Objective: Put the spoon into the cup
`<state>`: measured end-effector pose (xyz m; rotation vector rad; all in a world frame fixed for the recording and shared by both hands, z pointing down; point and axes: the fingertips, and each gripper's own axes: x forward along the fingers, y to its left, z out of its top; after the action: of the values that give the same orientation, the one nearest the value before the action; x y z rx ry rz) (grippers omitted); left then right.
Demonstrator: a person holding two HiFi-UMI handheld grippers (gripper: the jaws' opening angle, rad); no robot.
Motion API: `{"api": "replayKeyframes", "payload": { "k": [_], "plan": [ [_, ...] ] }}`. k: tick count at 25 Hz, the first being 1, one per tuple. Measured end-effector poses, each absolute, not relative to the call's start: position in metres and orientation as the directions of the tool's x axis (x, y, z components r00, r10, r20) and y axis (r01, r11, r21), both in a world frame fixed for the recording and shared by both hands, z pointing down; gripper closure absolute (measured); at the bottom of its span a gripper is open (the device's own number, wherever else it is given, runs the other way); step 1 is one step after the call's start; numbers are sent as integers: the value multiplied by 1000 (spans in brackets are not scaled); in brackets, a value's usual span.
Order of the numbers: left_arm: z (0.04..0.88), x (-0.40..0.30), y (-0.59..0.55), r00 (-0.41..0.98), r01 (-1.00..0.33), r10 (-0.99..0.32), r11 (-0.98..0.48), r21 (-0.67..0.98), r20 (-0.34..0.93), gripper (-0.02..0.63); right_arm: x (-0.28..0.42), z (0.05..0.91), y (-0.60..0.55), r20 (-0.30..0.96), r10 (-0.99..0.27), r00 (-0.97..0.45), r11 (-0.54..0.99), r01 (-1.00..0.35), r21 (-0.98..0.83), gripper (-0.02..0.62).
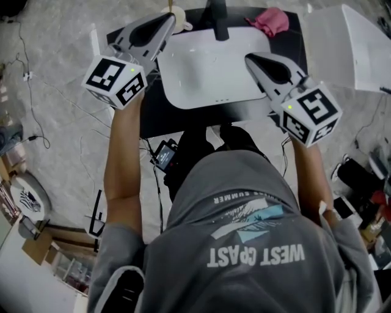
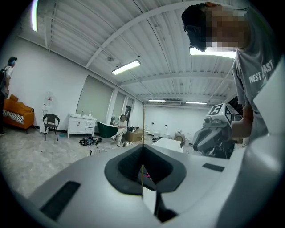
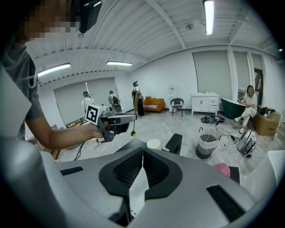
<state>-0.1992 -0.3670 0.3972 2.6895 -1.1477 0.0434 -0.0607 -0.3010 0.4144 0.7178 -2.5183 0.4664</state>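
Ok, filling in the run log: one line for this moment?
left hand-held gripper: shut on spoon | right hand-held gripper: shut, empty | cup: spoon not yet in

one spoon [image 3: 133, 132], one cup [image 3: 153, 143], one pink cloth [image 1: 272, 20]

A black table [image 1: 160, 119] stands on a pale mottled floor [image 1: 55, 79]. A white rectangular tray [image 1: 208, 73] lies flat across the table's middle and covers most of the top. A crumpled pink cloth [image 1: 272, 21] lies at the far right corner, off the tray. A black stand [image 1: 219, 24] rises at the tray's far edge. At the far left corner sits a pale round item, probably the cup [image 1: 179, 16], partly hidden.
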Motion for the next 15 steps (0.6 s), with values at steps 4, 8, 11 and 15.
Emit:
{"api": "replayKeyframes", "payload": {
  "k": [4,8,11,15],
  "plan": [
    [410,-200,-374,698,-714,-706,-675,185,120,606,-60,422,-300,543,-398,-739,798,-571,-193,563],
    [425,-201,-378,700,-713,-703,-676,188,126,606,-59,434,-294,561,-391,-730,790,-579,-202,563],
    [436,-201,-383,702,-711,-700,-677,191,132,606,-58,440,-293,568,-389,-726,785,-584,-209,563],
    [450,-200,-389,704,-709,-696,-680,186,139,606,-56,446,-291,573,-390,-721,775,-593,-217,563]
  ]
}}
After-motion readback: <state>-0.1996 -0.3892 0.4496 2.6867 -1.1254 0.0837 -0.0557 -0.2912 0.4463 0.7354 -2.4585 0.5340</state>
